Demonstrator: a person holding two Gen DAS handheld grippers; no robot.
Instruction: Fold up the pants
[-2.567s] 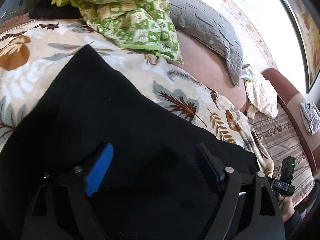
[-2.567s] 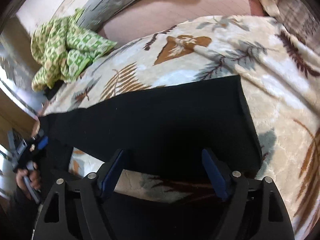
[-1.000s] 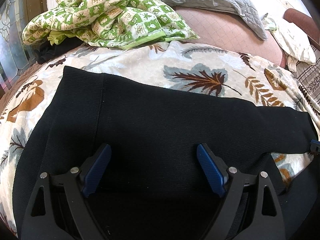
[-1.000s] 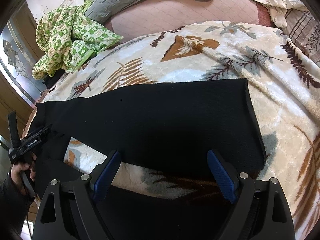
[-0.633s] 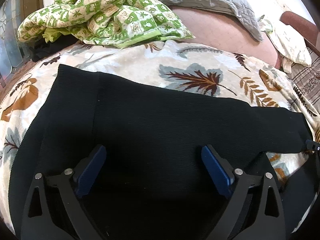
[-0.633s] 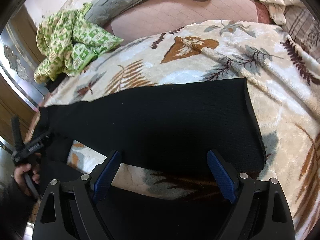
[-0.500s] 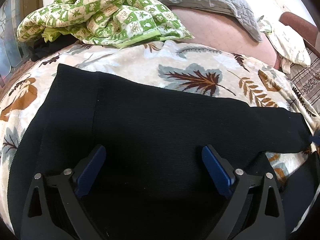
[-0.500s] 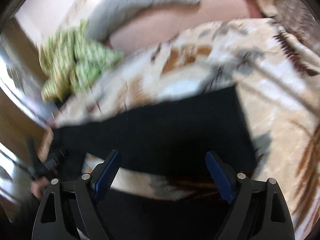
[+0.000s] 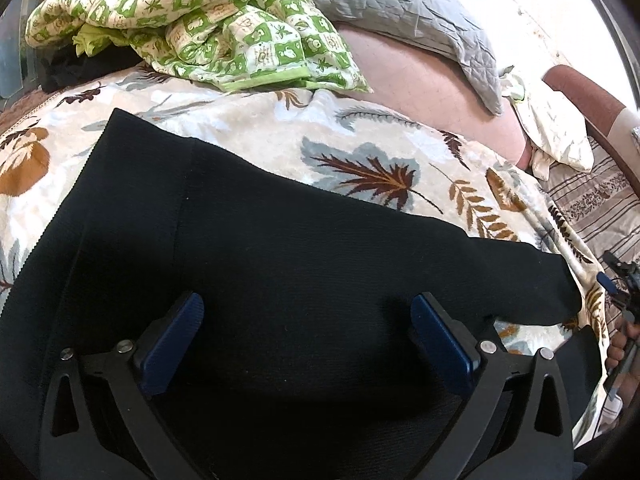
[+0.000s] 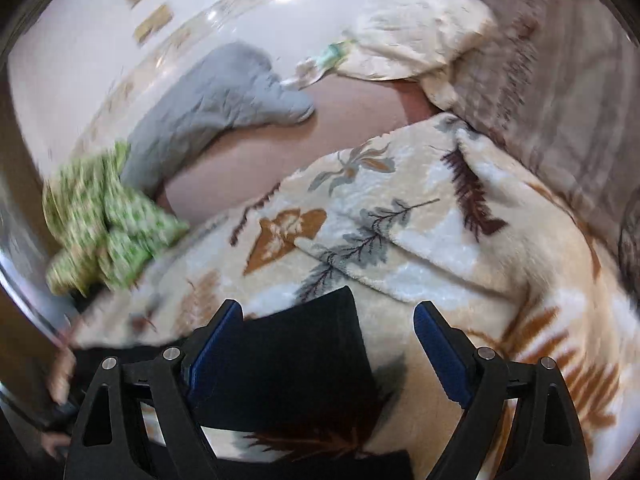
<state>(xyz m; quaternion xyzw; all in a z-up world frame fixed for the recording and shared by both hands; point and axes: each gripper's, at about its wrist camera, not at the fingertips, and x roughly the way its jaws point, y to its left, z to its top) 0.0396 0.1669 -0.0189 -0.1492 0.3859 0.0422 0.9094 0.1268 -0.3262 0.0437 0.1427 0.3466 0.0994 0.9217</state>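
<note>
Black pants (image 9: 300,240) lie flat across a leaf-patterned blanket (image 9: 360,148), the waist end at the left and one leg reaching right. My left gripper (image 9: 306,304) hovers over the wide part. Its jaws are opening, the blue pads stand clear of the cloth and grip nothing. In the blurred right wrist view my right gripper (image 10: 328,312) is open above the leg's end (image 10: 304,344), which shows low between the fingers, untouched. A second black leg edge runs along the bottom. The right gripper (image 9: 618,280) and its hand also appear at the left view's far right.
A crumpled green checked quilt (image 9: 208,20) and a grey pillow (image 9: 400,12) lie at the back of the bed. A cream pillow (image 9: 556,136) and striped cover (image 9: 600,208) are at the right. A fold of blanket (image 10: 400,264) rises beyond the leg end.
The left jaws have spread wider over the pants. The right gripper has lifted and swung right, so the leg end now sits lower and smaller in its view, which is blurred.
</note>
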